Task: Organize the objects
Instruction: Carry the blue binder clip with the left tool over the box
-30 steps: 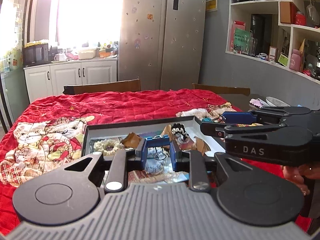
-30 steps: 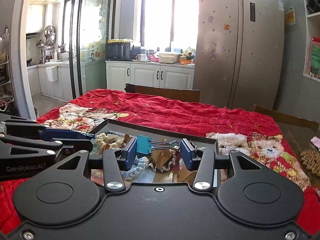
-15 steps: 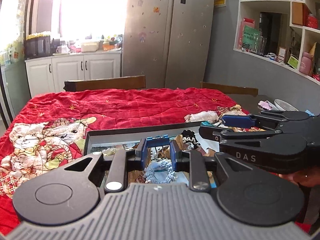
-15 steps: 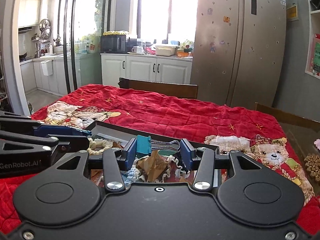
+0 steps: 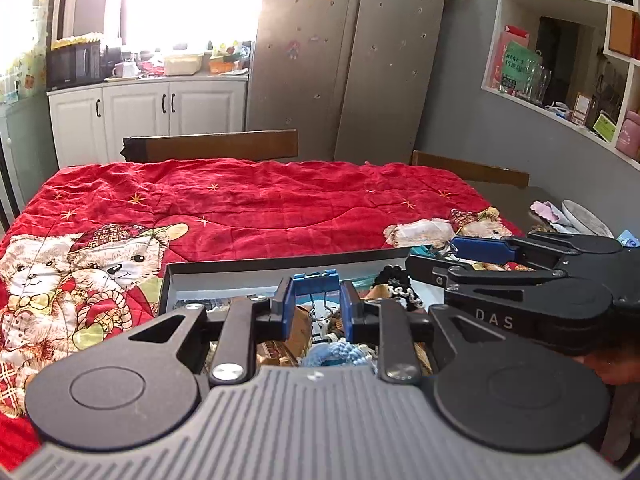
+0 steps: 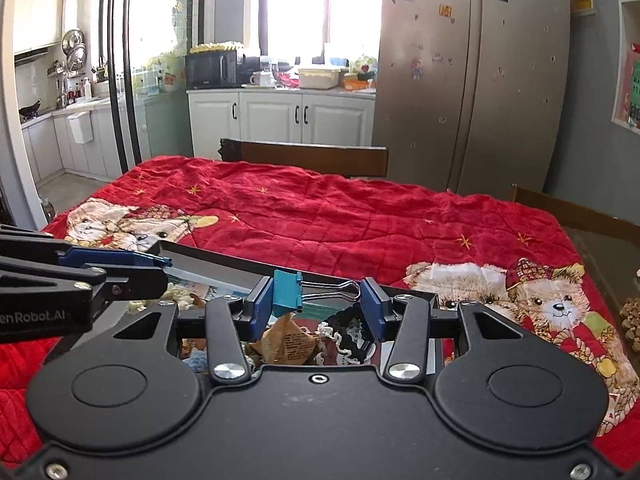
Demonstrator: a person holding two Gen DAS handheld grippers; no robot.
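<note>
Two grippers, lettered "DAS" (image 5: pixel 494 322) and "enRobot.AI" (image 6: pixel 32 316), each pinch a binder clip (image 5: pixel 314 281) in their fingers (image 6: pixel 256 306)

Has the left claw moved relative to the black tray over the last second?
Yes. The left claw, clamped on a blue binder clip, has pulled back toward the tray's near side; the far rim now sits just past its fingertips.
</note>
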